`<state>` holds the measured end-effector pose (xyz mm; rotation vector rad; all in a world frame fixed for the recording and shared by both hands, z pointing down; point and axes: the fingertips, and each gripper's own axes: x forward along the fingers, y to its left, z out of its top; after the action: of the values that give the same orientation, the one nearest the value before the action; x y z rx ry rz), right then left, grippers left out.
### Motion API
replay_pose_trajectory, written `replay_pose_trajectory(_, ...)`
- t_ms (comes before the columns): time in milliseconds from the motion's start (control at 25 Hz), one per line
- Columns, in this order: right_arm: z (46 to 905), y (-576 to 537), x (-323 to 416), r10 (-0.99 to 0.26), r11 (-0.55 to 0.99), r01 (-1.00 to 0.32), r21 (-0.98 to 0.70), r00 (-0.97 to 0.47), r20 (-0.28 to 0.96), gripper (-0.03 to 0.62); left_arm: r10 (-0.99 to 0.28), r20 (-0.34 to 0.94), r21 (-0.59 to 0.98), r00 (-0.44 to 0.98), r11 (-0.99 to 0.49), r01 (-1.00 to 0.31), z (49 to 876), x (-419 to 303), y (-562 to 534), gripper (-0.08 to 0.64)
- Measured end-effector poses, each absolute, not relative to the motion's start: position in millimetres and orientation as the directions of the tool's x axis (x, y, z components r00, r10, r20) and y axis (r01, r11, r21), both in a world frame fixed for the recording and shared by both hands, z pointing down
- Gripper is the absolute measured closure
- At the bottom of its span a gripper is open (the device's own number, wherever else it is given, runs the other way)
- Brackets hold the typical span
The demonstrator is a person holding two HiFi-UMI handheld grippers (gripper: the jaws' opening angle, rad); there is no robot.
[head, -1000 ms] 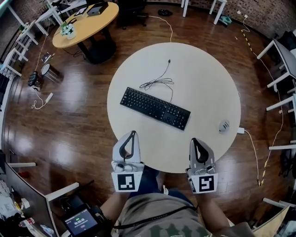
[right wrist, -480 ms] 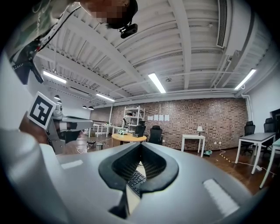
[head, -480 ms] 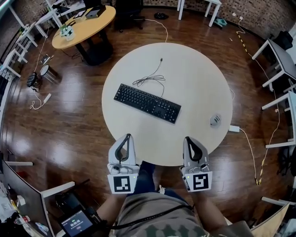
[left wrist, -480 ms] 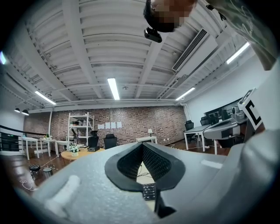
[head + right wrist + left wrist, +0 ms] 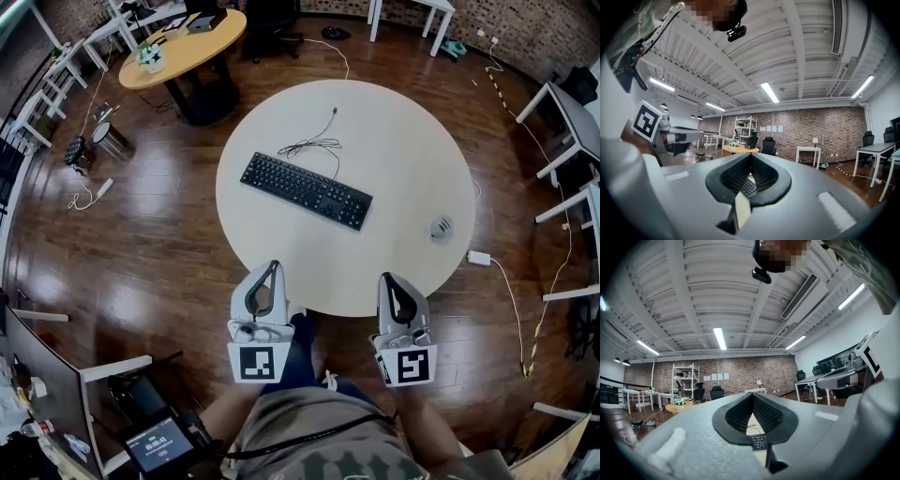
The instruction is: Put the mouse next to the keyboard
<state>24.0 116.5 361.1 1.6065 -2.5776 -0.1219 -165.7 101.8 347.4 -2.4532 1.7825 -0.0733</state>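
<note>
- The left hand-held gripper is clenched. Its own view shows the jaws meeting at the tip with nothing between them. The tip lies just inside the near-left rim of the round worktop, and its body hangs off the rim over the floor.
- The right hand-held gripper is also clenched on nothing. Its tip is just inside the near rim, level with the left one and well apart from it.
- The mouse sits close to the right edge of the worktop. It is well apart from the keyboard and farther right than either gripper.
- The black keyboard lies slantwise left of centre, its left end farther away and its right end nearer.
- Its cable lies in a loose tangle just beyond it, with the plug end trailing toward the far rim.
- Bare worktop runs between the keyboard's right end and the mouse. More bare worktop lies between the keyboard and the near rim, and the far right part is bare too.
- A white adapter lies on the floor just off the rim, near the mouse.
- A wooden table stands far left, well clear of the worktop.
</note>
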Motion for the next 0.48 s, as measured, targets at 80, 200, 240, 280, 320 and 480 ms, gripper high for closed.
replay_pose_trajectory(80,359,132,24,-0.893,0.449,-0.885,0.123,-0.448,0.034,0.588,-0.948,-0.028,-0.134,0.317,-0.311,-0.941,345,-161,118,0.558)
replay_pose_trajectory(200,354,155,26,-0.889,0.456,-0.881,0.126,-0.456,0.031,0.588,-0.948,-0.034,-0.138,0.317,-0.309,-0.941,341,-154,144,0.558)
replay_pose_trajectory(240,352,164,28,-0.888,0.458,-0.880,0.130,-0.458,0.029,0.588,-0.949,-0.033,-0.127,0.314,-0.308,-0.943,342,-151,155,0.559)
replay_pose_trajectory(280,350,173,30,-0.889,0.457,-0.880,0.125,-0.458,0.028,0.588,-0.949,-0.027,-0.122,0.314,-0.309,-0.943,342,-149,167,0.558)
replay_pose_trajectory(320,348,182,31,-0.889,0.456,-0.883,0.114,-0.456,0.026,0.588,-0.948,-0.023,-0.124,0.316,-0.311,-0.942,342,-146,177,0.558)
replay_pose_trajectory(480,341,212,33,-0.885,0.466,-0.880,0.094,-0.466,0.027,0.588,-0.945,-0.061,-0.122,0.320,-0.311,-0.942,336,-132,209,0.560)
